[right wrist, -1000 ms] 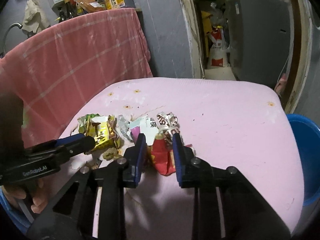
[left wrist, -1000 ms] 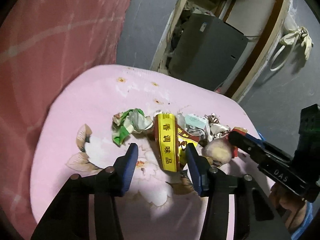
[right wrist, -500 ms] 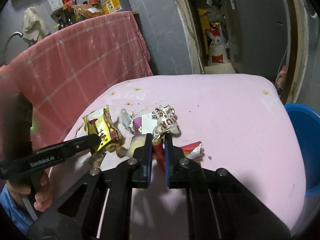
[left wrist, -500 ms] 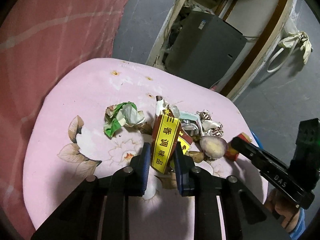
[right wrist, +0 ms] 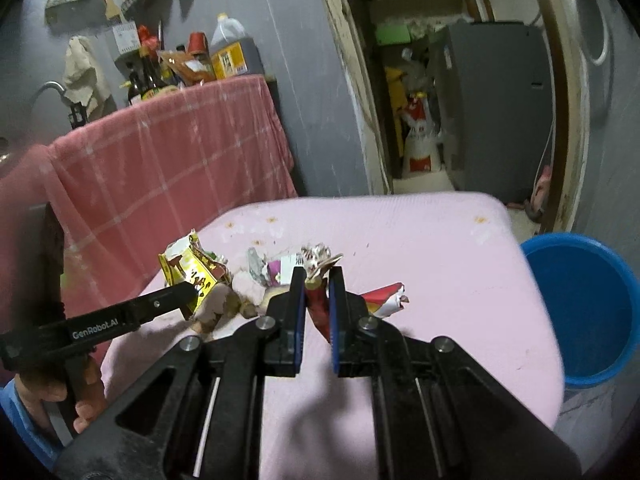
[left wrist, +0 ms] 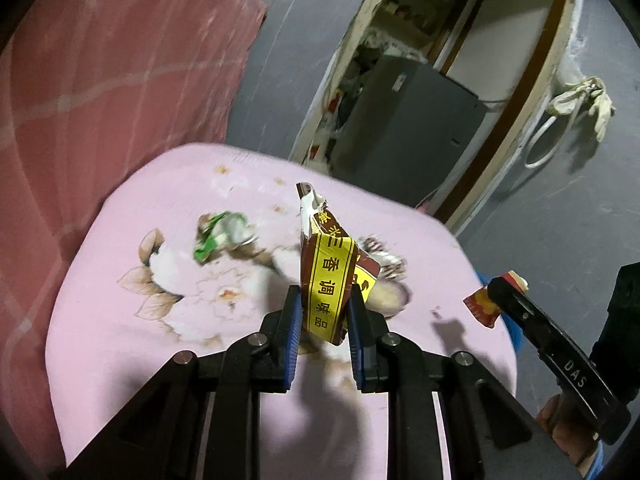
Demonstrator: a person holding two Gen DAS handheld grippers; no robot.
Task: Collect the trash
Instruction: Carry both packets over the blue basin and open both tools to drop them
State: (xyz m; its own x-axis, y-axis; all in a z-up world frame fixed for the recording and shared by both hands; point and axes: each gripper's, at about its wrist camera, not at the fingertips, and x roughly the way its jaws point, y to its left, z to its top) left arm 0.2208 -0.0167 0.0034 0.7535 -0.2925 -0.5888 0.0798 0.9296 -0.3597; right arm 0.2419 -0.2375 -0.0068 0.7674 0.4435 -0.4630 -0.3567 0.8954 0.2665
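Pink flowered tablecloth (left wrist: 120, 320) underneath, grey walls behind. Left gripper (left wrist: 324, 300) clamped on brown-and-yellow seasoning packet (left wrist: 326, 280), held clear above cloth. Right gripper (right wrist: 317, 284) clenched on red wrapper (right wrist: 318, 306), its torn end (right wrist: 386, 298) sticking out to the right. Green wrapper (left wrist: 218, 234) and other scraps (right wrist: 276, 270) lying mid-table. Blue bucket (right wrist: 580, 308) beside table's right edge.

Green wrapper (left wrist: 218, 234) is motion-blurred; blue bucket (right wrist: 582, 308) is cut off.

A pink floral cloth (left wrist: 120, 320) covers the bench; a red checked cloth (right wrist: 168, 176) hangs beside bottles (right wrist: 148, 76) and a grey cabinet (right wrist: 496, 108).
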